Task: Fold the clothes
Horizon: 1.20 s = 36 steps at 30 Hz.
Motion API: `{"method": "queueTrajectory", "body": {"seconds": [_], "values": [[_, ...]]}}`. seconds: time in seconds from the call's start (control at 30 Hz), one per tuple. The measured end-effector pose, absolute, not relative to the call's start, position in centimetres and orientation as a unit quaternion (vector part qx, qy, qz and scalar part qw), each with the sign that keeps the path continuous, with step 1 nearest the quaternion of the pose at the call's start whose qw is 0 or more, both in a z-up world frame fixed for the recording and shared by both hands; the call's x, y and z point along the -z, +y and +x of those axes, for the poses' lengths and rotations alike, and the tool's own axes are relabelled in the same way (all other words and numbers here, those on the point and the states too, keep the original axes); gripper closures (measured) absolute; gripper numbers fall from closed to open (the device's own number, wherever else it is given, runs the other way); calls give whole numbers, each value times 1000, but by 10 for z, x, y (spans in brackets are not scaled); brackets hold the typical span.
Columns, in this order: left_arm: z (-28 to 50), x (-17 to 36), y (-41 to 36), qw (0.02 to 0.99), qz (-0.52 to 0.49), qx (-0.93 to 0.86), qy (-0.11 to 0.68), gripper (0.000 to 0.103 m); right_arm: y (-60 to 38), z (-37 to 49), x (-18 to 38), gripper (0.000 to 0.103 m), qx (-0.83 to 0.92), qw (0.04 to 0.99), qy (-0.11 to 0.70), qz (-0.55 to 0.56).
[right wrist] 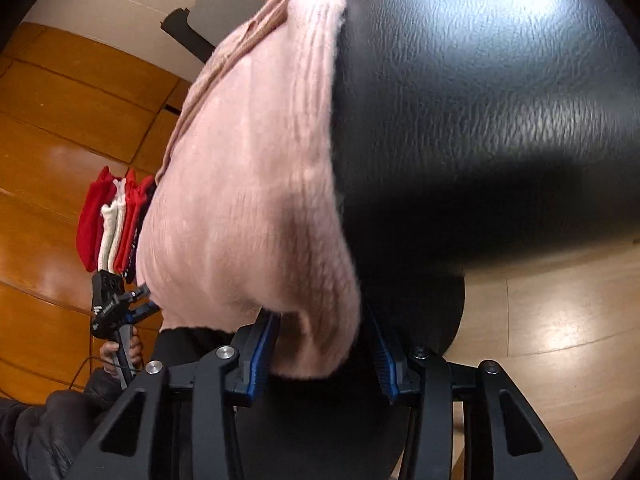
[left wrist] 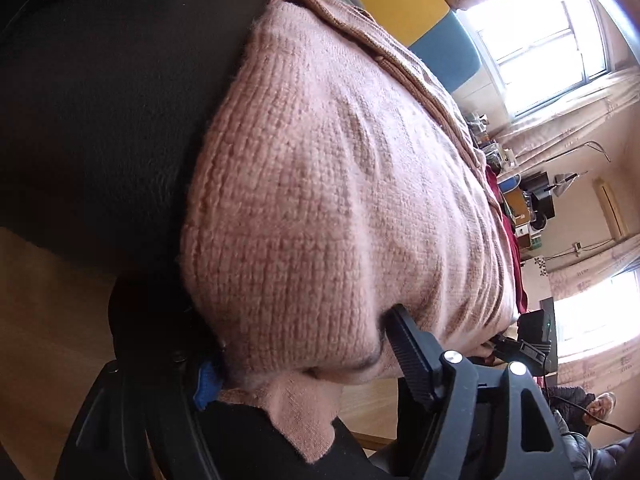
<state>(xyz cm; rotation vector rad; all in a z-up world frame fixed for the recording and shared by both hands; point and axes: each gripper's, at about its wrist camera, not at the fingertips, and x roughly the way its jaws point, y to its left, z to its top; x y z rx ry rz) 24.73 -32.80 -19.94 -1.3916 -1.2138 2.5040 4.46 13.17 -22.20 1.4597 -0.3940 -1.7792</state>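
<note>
A pink knitted sweater [left wrist: 328, 184] lies folded on a black round leather surface [left wrist: 100, 100]. In the left wrist view my left gripper [left wrist: 304, 354] has its fingers on either side of the sweater's near edge, with knit bulging between them. In the right wrist view the sweater [right wrist: 248, 200] hangs over the edge of the black surface [right wrist: 500, 100]. My right gripper [right wrist: 320, 356] has a thick fold of it between its blue-padded fingers [right wrist: 262, 356]. The left gripper [right wrist: 140, 304] also shows there, at the sweater's far lower edge.
A stack of folded red and white clothes [right wrist: 112, 228] lies beyond the sweater. A wooden floor [right wrist: 60, 140] surrounds the black surface. A dark red garment [left wrist: 512, 248] lies behind the sweater. A person [left wrist: 596, 408] sits near bright windows [left wrist: 540, 40].
</note>
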Motion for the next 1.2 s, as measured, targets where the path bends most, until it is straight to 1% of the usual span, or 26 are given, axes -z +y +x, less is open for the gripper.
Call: {"method": "queueTrajectory", "body": {"seconds": [0.03, 0.07, 0.1, 0.13, 0.2, 0.23, 0.3, 0.33, 0.37, 0.4, 0.43, 0.47, 0.5, 0.53, 0.57, 0.6, 0.63, 0.67, 0.7, 0.8, 0.9, 0.97, 1.0, 1.13, 1.17, 1.2], "values": [[248, 201, -327, 17, -446, -804, -392, 27, 130, 43, 224, 54, 700, 393, -154, 577], [248, 202, -327, 18, -444, -802, -400, 26, 130, 42, 225, 45, 695, 398, -161, 576], [248, 203, -328, 18, -443, -799, -406, 25, 130, 43, 226, 31, 691, 407, -176, 571], [246, 203, -327, 16, -444, -798, -408, 24, 129, 44, 226, 25, 687, 416, -192, 564], [243, 202, -324, 13, -450, -798, -400, 23, 127, 51, 225, 4, 685, 433, -206, 549], [241, 201, -323, 12, -451, -798, -399, 23, 124, 55, 224, 0, 686, 444, -198, 542], [239, 201, -323, 14, -453, -797, -399, 24, 118, 59, 221, 0, 687, 452, -173, 541], [238, 201, -323, 16, -451, -797, -402, 25, 119, 58, 222, 0, 683, 444, -182, 550], [238, 200, -323, 16, -449, -797, -403, 25, 124, 55, 223, 11, 680, 428, -203, 559], [238, 200, -322, 15, -448, -798, -404, 25, 130, 51, 223, 32, 679, 410, -222, 567], [237, 200, -321, 14, -445, -800, -403, 25, 136, 50, 223, 45, 677, 404, -236, 568], [236, 199, -319, 12, -443, -802, -401, 25, 139, 51, 223, 68, 675, 402, -245, 568], [236, 199, -318, 11, -440, -804, -400, 25, 141, 51, 223, 71, 675, 398, -252, 569], [236, 198, -317, 10, -438, -805, -400, 25, 142, 53, 223, 71, 679, 391, -248, 569], [236, 195, -316, 10, -440, -805, -399, 30, 139, 55, 222, 74, 686, 386, -237, 570], [235, 192, -314, 10, -442, -804, -397, 43, 135, 56, 221, 86, 690, 384, -225, 572], [235, 186, -311, 16, -443, -807, -390, 52, 131, 58, 217, 90, 693, 383, -211, 573], [234, 179, -307, 21, -445, -810, -382, 72, 126, 60, 212, 91, 697, 382, -197, 574], [234, 173, -304, 27, -447, -813, -374, 81, 120, 61, 205, 92, 701, 386, -186, 570], [233, 156, -291, 54, -436, -825, -355, 85, 108, 67, 181, 93, 708, 417, -174, 543], [229, 151, -277, 77, -417, -829, -366, 86, 99, 66, 171, 93, 709, 437, -167, 527], [234, 148, -283, 89, -409, -828, -372, 86, 99, 60, 175, 92, 718, 435, -148, 523], [237, 155, -295, 87, -413, -828, -370, 86, 97, 59, 180, 93, 724, 431, -136, 521], [232, 159, -297, 93, -429, -815, -380, 85, 107, 50, 185, 93, 726, 438, -130, 515], [235, 158, -303, 97, -428, -810, -389, 85, 107, 49, 184, 89, 724, 439, -130, 516], [238, 159, -312, 98, -428, -802, -406, 85, 105, 50, 182, 89, 721, 441, -132, 518]]}}
